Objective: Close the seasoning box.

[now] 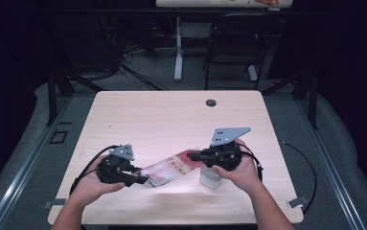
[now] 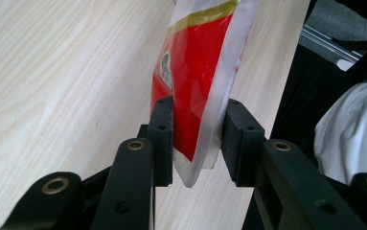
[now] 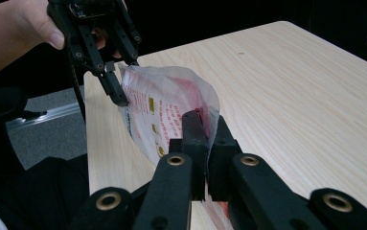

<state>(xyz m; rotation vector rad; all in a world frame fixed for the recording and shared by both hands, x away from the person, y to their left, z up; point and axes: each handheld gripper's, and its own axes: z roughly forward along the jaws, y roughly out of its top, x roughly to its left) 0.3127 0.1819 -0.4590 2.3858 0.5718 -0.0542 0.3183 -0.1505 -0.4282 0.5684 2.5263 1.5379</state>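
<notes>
A red and white plastic packet (image 1: 166,170) hangs stretched between my two grippers, just above the light wooden table (image 1: 171,115). My left gripper (image 1: 140,179) is shut on the packet's near-left end. In the left gripper view the packet (image 2: 195,86) sits between the jaws of that gripper (image 2: 198,139), red face toward one pad. My right gripper (image 1: 193,155) is shut on the far-right end. In the right gripper view its jaws (image 3: 205,129) pinch the edge of the packet (image 3: 166,105), and the left gripper (image 3: 116,91) grips the opposite end.
A small clear container (image 1: 210,178) stands on the table under my right hand. A cable hole (image 1: 211,102) sits near the table's far edge. A dark chair (image 1: 234,43) and another desk stand beyond the table. Cables trail off both sides.
</notes>
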